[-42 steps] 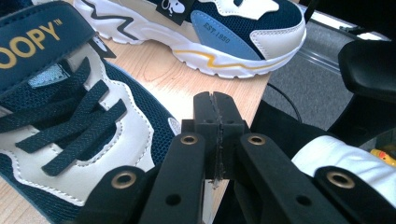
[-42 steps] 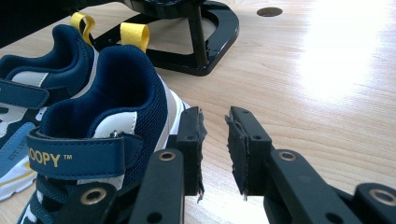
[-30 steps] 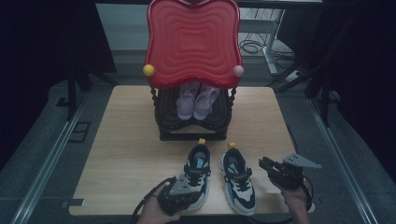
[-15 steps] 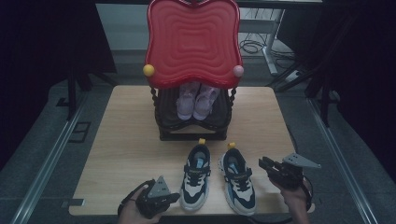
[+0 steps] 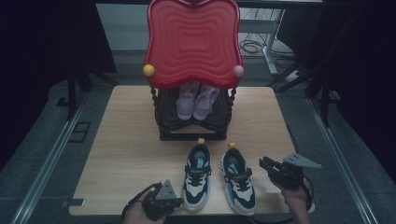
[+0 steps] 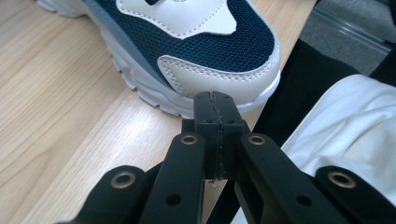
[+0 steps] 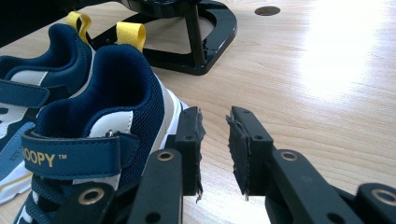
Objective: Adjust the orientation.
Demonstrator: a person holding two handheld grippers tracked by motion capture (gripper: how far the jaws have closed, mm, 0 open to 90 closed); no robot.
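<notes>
In the high view, the left gripper [image 5: 161, 201] is sitting at the counter's [image 5: 116, 154] near edge, just left of the left sneaker [image 5: 197, 176]; a second ago it was lying against that shoe's toe. The right gripper [image 5: 273, 168] is staying beside the right sneaker [image 5: 238, 179]. In the left gripper view, the jaws are clenched on nothing, tips near the sneaker's toe [image 6: 219, 60]. In the right gripper view, the jaws are standing released, beside the sneaker's heel [image 7: 116, 88].

High view dim, dark-edged — glare on the table [image 7: 327, 51].
</notes>
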